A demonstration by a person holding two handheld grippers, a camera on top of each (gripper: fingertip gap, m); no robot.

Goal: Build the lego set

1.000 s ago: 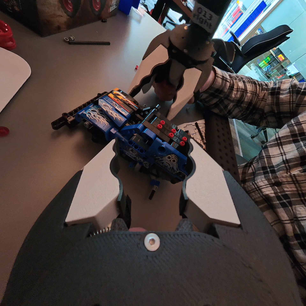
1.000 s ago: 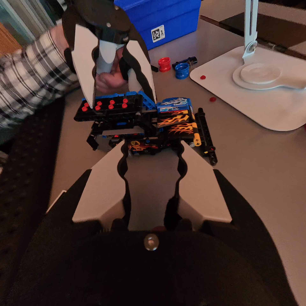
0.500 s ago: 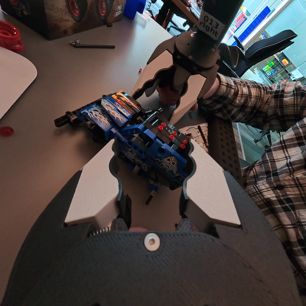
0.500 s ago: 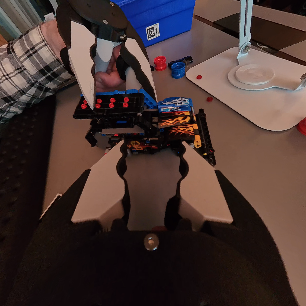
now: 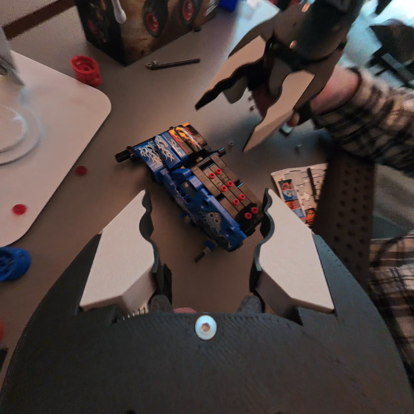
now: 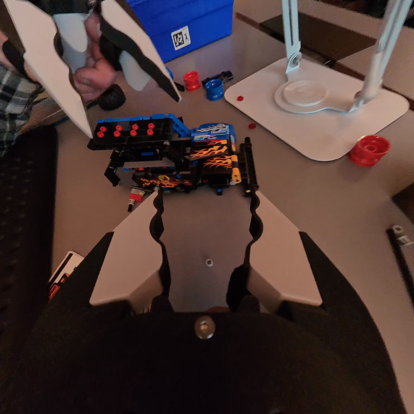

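Left wrist view: left gripper (image 5: pixel 206 195) hung above the grey table (image 5: pixel 139 105), fingers spread wide, nothing between them. The lego truck body (image 5: pixel 190 186) lay on the table beneath, apart from both tips. Right gripper (image 5: pixel 220 128) hovered beyond it, also spread and empty. Right wrist view: truck body (image 6: pixel 177 154) just past the right gripper's (image 6: pixel 207 192) tips, a small grey piece (image 6: pixel 209 262) between its fingers on the table.

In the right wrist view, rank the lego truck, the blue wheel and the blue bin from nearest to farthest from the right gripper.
From the right gripper:
1. Lego truck, just past the fingertips, flat on the table.
2. Blue wheel, beyond the truck, beside a red wheel.
3. Blue bin, at the far edge, behind both wheels.
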